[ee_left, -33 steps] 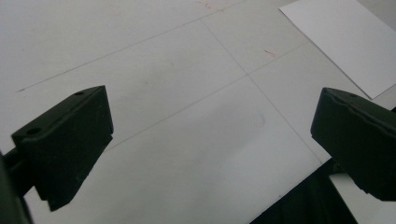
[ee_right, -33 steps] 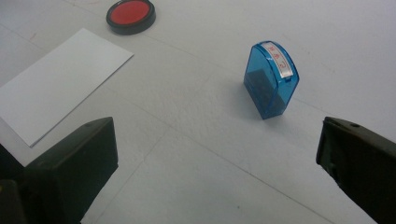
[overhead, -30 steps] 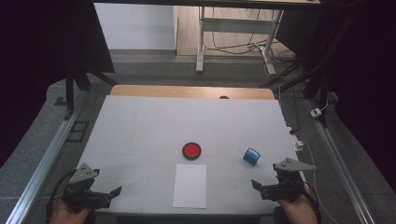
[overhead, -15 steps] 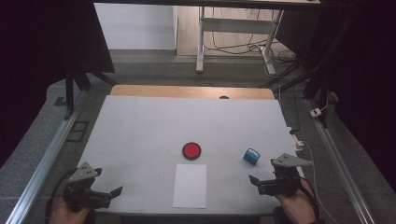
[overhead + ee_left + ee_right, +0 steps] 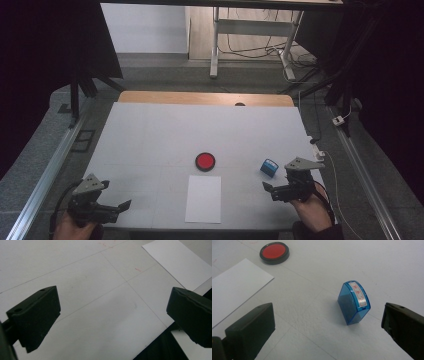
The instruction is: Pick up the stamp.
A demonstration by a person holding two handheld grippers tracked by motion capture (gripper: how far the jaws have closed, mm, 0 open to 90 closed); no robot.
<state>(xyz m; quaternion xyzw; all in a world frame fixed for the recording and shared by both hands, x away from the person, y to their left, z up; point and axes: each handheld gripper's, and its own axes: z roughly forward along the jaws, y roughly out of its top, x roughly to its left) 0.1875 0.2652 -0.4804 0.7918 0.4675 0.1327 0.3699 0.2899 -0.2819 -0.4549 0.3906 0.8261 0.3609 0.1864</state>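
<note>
Blue stamp (image 5: 354, 302): not yet grasped, framed by wide-open right gripper (image 5: 328, 332); left gripper (image 5: 112, 315) wide, idle; stamping outstanding.

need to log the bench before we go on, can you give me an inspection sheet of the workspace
surface: white table top with thin seam lines and a few faint red marks; bare wooden strip along the far edge.
job's things: blue stamp with a labelled top, standing free ahead of the right gripper; red ink pad in a black rim, open; white sheet of paper lying flat near the front edge.
clutter: nothing seen.
grippers: right gripper open, jaws apart, aimed at the stamp without touching it; left gripper open, over bare table.
cables: one trails from each gripper; more lie on the floor beyond the table.
surroundings: grey floor, metal rails at both sides, a desk frame behind.
</note>
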